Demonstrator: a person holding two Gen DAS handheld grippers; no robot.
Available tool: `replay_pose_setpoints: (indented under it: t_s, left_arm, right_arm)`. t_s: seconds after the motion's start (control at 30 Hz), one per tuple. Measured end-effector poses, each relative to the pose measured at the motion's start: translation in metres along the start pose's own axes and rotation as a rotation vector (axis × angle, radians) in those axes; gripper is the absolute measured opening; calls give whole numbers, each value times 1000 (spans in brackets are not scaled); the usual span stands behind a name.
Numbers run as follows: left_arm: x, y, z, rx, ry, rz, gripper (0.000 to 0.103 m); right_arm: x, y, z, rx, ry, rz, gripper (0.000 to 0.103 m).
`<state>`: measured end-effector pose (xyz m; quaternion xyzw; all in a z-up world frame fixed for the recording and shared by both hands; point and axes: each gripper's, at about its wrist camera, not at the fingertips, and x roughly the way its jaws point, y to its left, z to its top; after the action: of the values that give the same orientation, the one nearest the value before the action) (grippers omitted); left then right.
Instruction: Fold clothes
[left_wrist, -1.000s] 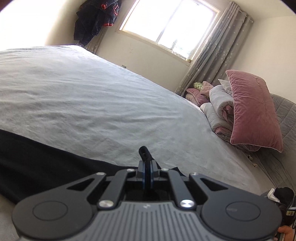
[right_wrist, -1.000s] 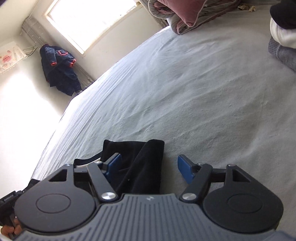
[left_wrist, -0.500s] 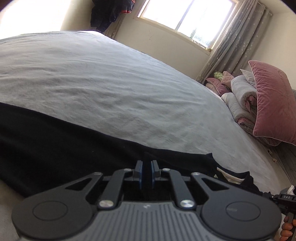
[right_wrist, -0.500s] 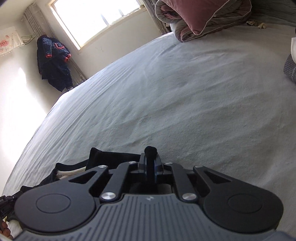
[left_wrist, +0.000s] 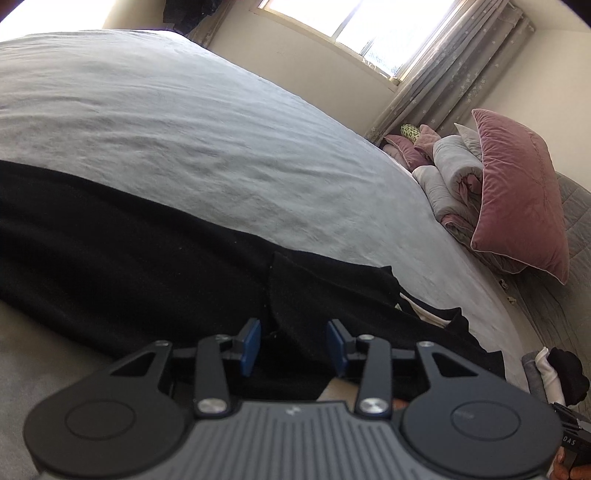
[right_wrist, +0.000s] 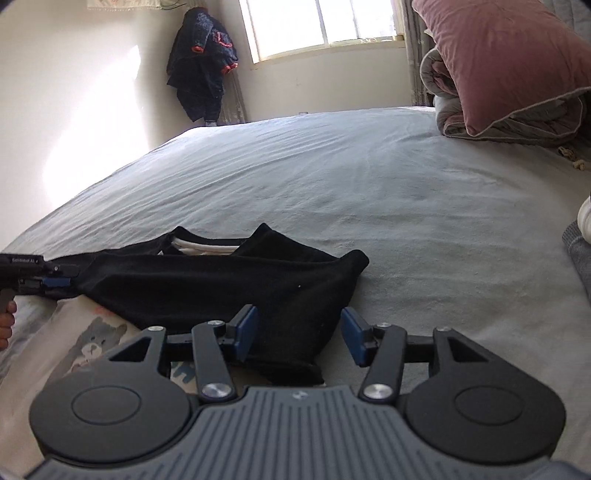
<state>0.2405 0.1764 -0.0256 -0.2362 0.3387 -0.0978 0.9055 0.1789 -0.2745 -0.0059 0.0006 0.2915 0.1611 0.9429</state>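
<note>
Fold step just laid: black garment (right_wrist: 229, 280) flat on bed (right_wrist: 406, 206), directly ahead of and between spread left claw (left_wrist: 293, 343) and spread right claw (right_wrist: 299, 334), gripped by neither; next, probably re-pinch near edge for further fold.
</note>
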Motion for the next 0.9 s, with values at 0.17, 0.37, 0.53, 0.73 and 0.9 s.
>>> replay_pose_setpoints:
  t_s: [0.17, 0.37, 0.53, 0.73, 0.9]
  left_arm:
    - [3, -4, 0, 0, 3, 13, 31]
    - [3, -6, 1, 7, 7, 38, 24]
    - [0, -7, 0, 8, 9, 50, 19]
    - [-8, -13, -2, 26, -3, 30, 11]
    - [-15, -19, -10, 49, 8, 33, 11]
  right_arm:
    - [4, 24, -15, -297, 27, -63, 53]
    - [11, 44, -28, -586, 38, -149, 33]
    - [11, 53, -37, -731, 86, -164, 14]
    - [4, 51, -43, -772, 67, -239, 4]
    - [3, 50, -49, -836, 67, -334, 4]
